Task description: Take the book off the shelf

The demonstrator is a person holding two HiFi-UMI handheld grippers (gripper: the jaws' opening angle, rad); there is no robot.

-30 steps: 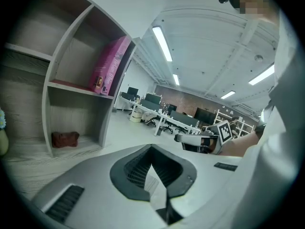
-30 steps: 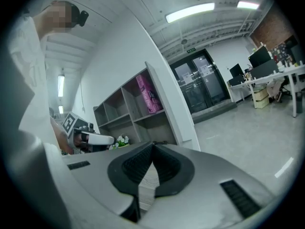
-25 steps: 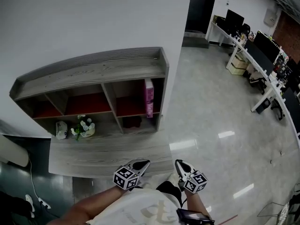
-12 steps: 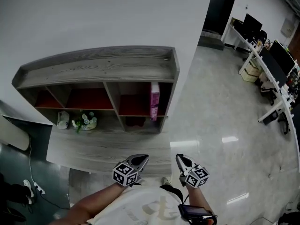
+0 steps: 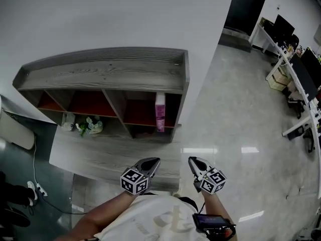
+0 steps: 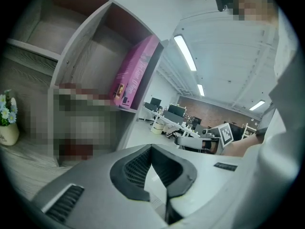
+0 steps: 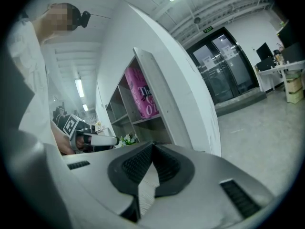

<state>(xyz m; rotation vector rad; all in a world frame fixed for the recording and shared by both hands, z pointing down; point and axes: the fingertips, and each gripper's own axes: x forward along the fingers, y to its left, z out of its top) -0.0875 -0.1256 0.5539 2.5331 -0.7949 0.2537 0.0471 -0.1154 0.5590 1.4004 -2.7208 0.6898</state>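
A pink book (image 5: 160, 112) stands upright at the right end of the upper right compartment of a grey wooden shelf unit (image 5: 110, 74) against the white wall. The left gripper view shows the book (image 6: 134, 73) leaning slightly in that compartment; the right gripper view shows it (image 7: 141, 94) too. My left gripper (image 5: 152, 162) is held low, well short of the shelf, jaws shut and empty. My right gripper (image 5: 194, 162) hangs beside it, also shut on nothing. Both point toward the shelf.
A small pot of flowers (image 5: 90, 125) and a pale jar (image 5: 68, 120) sit on the grey desk top (image 5: 115, 152) under the shelf. Shiny floor (image 5: 235, 134) spreads to the right, with desks and monitors (image 5: 301, 69) far right. A dark doorway (image 5: 246, 4) lies beyond.
The view has shifted: the shelf and book now sit a little higher and further right in the head view. Both grippers have risen slightly toward the desk, still shut.
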